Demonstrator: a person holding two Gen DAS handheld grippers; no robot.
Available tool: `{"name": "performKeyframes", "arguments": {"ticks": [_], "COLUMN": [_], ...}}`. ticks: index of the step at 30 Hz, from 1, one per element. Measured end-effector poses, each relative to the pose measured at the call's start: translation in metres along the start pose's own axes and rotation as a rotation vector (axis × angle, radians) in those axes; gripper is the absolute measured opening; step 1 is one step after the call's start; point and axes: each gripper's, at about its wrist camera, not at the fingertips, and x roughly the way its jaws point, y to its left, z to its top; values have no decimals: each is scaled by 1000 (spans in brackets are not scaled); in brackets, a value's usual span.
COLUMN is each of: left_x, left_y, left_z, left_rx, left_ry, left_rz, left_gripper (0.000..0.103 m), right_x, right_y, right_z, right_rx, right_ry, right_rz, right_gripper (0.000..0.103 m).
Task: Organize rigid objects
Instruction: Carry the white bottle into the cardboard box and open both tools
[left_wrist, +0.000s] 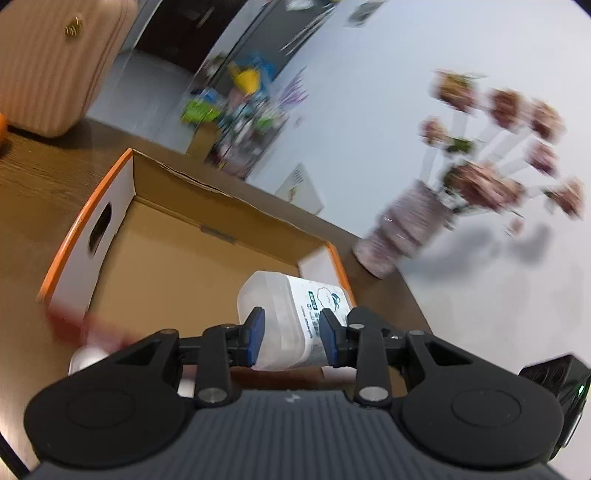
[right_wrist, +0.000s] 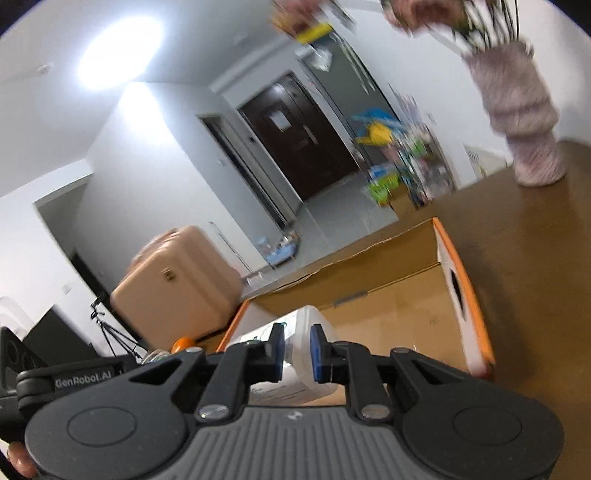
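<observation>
A translucent white plastic container (left_wrist: 295, 291) with a printed label is held over an open cardboard box (left_wrist: 85, 206) that has orange rims and white ends. My left gripper (left_wrist: 291, 325) is shut on it, blue pads pressed against its two sides. In the right wrist view the same white container (right_wrist: 308, 317) sits between the blue pads of my right gripper (right_wrist: 297, 339), which is also shut on it, above the near left corner of the box (right_wrist: 461, 280). The box floor that shows is bare. Both views are blurred by motion.
The box stands on a dark wooden table (left_wrist: 37, 166). A pinkish vase of flowers (left_wrist: 399, 225) (right_wrist: 524, 122) stands past the box near the wall. A pink ribbed suitcase (left_wrist: 55, 62) (right_wrist: 173, 280) is beyond the table, with an orange object (right_wrist: 183, 343) near it.
</observation>
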Motion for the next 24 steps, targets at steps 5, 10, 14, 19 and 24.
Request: {"name": "performKeyframes", "arguments": {"ticks": [5, 10, 14, 19, 24], "left_x": [89, 153, 180, 184, 148], "left_y": [31, 62, 61, 52, 38], "left_z": [64, 88, 92, 91, 90], "left_rx": [-27, -107, -67, -2, 74], "left_ry": [88, 144, 160, 168, 103], "left_rz": [98, 141, 186, 146, 159], "left_gripper": [32, 32, 36, 41, 44], "right_x": [97, 160, 182, 173, 136], "right_y": [-28, -41, -39, -38, -28], "right_z": [44, 62, 62, 65, 76], "right_rx": [90, 56, 3, -36, -89], "right_ry": [112, 171, 206, 161, 98], "right_rz": [-67, -172, -236, -252, -250], "right_gripper": [14, 14, 17, 19, 26]}}
